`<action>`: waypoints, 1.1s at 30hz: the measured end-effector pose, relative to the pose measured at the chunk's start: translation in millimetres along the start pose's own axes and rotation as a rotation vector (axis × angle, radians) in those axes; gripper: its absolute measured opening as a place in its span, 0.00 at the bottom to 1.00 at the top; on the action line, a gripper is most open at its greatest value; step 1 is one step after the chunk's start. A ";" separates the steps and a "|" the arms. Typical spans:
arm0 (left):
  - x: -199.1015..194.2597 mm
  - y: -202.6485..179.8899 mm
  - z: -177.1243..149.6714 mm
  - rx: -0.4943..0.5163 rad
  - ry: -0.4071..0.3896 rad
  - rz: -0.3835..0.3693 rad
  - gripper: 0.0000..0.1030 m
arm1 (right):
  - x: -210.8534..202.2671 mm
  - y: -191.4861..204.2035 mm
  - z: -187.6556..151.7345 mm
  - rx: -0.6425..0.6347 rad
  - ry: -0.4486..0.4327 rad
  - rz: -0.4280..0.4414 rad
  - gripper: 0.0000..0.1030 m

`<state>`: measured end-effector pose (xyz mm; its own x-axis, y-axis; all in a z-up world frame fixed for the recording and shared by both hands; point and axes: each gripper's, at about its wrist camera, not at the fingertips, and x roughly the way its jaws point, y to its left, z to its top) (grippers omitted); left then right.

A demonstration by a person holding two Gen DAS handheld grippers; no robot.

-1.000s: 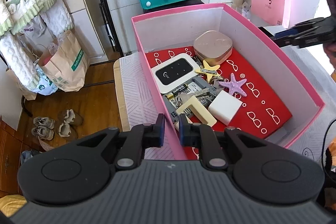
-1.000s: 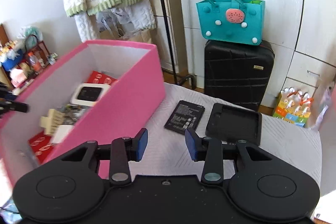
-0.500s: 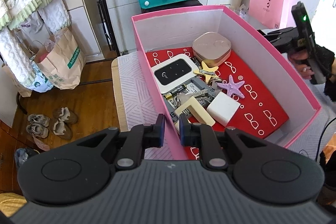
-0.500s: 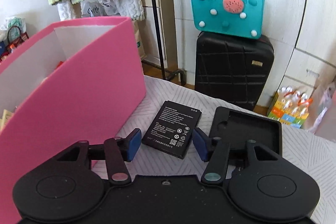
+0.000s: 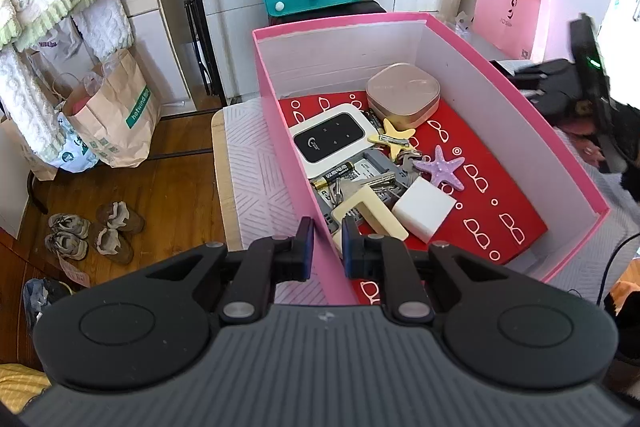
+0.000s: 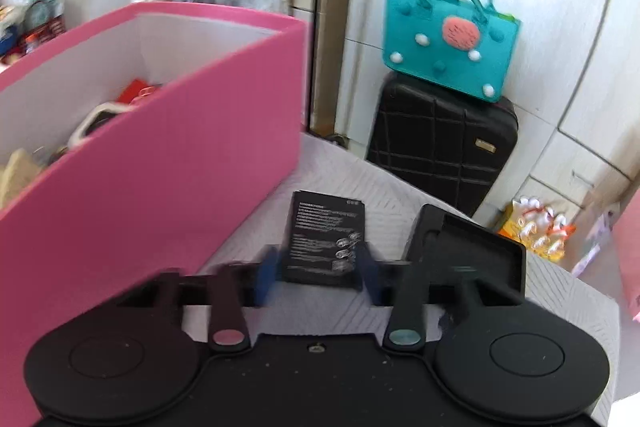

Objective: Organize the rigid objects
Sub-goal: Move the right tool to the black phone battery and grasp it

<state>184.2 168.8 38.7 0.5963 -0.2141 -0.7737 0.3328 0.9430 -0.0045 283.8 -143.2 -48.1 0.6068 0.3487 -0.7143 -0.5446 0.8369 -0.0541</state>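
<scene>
Flat black battery [image 6: 325, 239] is lying low in the frame while the right gripper [image 6: 316, 273] is closing around it; left gripper [image 5: 323, 247] is pinching the pink cardboard box [image 5: 296, 163] wall.

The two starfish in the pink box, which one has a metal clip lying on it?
The yellow starfish, next to the white router. A silver clip lies across it. The purple starfish, nearer the white block, has nothing on top.
</scene>
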 end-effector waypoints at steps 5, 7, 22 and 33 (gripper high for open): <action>-0.4 1.0 -0.9 0.010 -0.004 -0.001 0.13 | -27.8 4.0 -13.2 0.047 0.026 0.030 0.13; -0.4 1.2 -1.0 0.007 -0.006 -0.005 0.13 | -34.1 4.1 -13.7 0.044 -0.003 0.026 0.25; -0.3 1.1 1.1 0.000 -0.004 -0.010 0.13 | 25.6 -19.7 11.6 0.051 -0.017 0.020 0.57; -0.7 4.4 -1.7 -0.013 -0.019 -0.017 0.13 | 11.1 -20.2 -6.3 0.175 -0.005 0.038 0.53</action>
<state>184.0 173.5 38.1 0.6043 -0.2347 -0.7614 0.3336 0.9424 -0.0258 297.9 -158.9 -59.4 0.5908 0.3838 -0.7097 -0.4585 0.8835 0.0961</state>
